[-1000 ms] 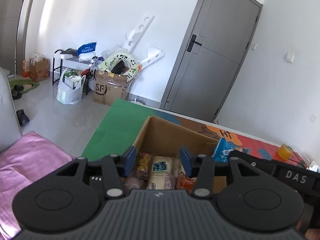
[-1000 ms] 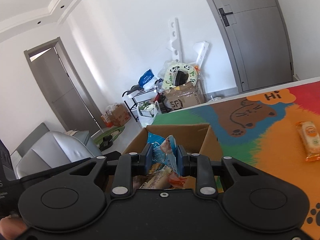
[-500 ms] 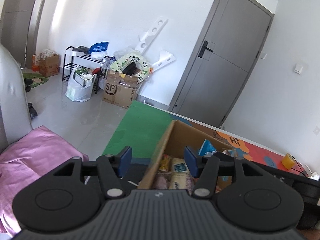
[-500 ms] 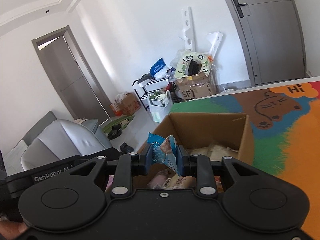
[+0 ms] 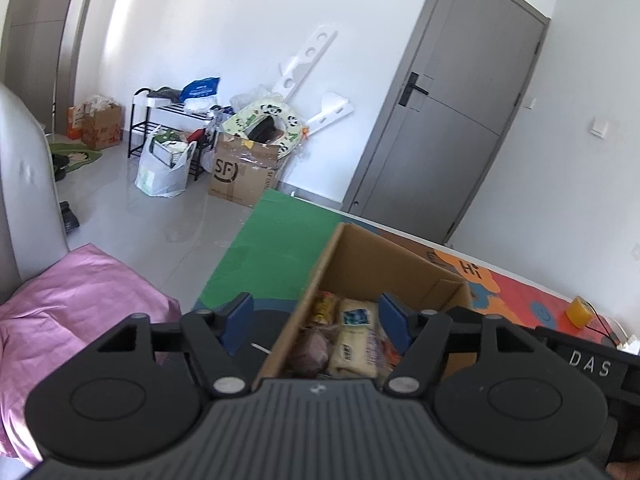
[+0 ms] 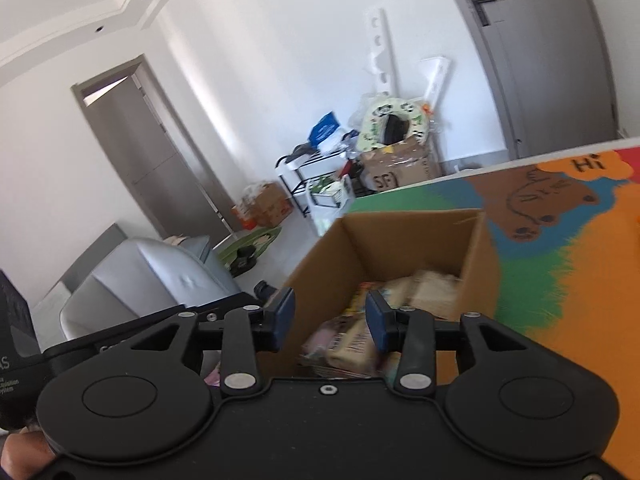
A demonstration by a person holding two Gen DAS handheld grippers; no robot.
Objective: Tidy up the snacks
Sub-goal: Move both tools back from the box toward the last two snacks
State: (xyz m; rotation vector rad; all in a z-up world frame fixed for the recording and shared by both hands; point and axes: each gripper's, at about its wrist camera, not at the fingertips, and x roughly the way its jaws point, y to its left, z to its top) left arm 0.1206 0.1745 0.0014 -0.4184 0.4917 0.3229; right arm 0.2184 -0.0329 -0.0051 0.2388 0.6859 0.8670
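An open cardboard box point(image 5: 384, 264) stands on the colourful mat and holds several snack packets, among them a cream packet point(image 5: 356, 336) and a purplish one point(image 5: 310, 350). My left gripper point(image 5: 316, 318) hovers over the box's near left corner. Its jaws are opening and straddle the left wall without pressing on anything. In the right wrist view the same box point(image 6: 412, 240) lies just ahead, its packets point(image 6: 348, 344) blurred. My right gripper point(image 6: 331, 322) is over the box's near edge, jaws opening with nothing between them.
The mat point(image 5: 276, 240) is green by the box, with orange and red further right, where a yellow tape roll point(image 5: 578, 312) sits. A pink blanket point(image 5: 80, 292) and a grey sofa point(image 6: 152, 272) lie to the left. Boxes, bags and a rack point(image 5: 240, 176) line the far wall beside a grey door point(image 5: 448, 128).
The blue snack packet that my right gripper held is gone from its jaws, which have spread apart. My left jaws have widened, and the box sits further right in that view.
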